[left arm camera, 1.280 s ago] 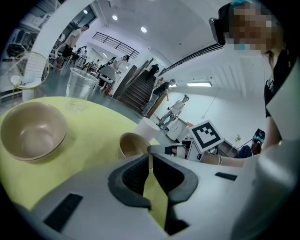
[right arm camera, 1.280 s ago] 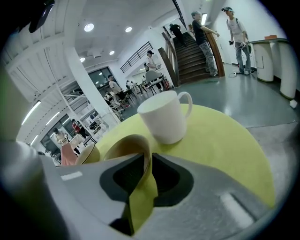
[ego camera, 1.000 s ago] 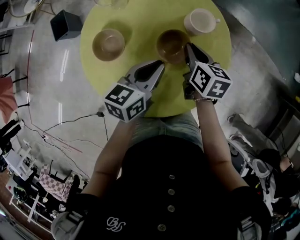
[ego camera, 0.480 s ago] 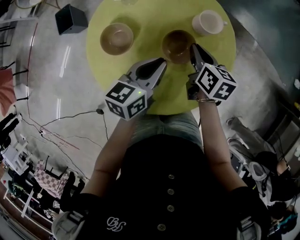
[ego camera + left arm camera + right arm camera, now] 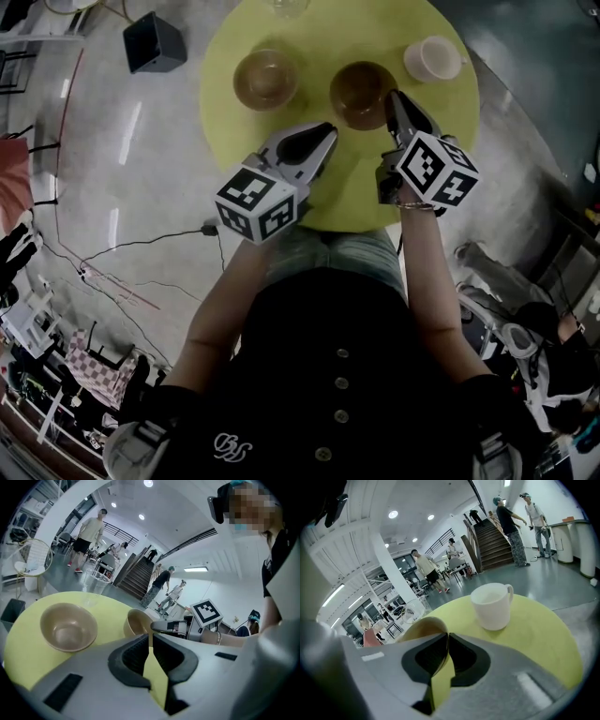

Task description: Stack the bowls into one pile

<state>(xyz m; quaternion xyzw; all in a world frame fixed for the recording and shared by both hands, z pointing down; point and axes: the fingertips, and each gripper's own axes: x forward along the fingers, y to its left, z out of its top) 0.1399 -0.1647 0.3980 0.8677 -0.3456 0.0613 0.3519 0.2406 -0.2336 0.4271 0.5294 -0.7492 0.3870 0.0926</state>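
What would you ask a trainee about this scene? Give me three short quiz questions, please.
1. How many bowls show in the head view?
2. True or false: the left gripper is shut with nothing between its jaws.
3. The right gripper is: A open and empty; B shut on the rim of the darker bowl; C shut on nothing.

Key:
1. Two, the lighter bowl and the darker bowl.
2. True.
3. B.

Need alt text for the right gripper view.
The right gripper is shut on the rim of a tan bowl. Beyond it a white mug stands upright on the round yellow-green table, with people and a staircase in the hall behind.
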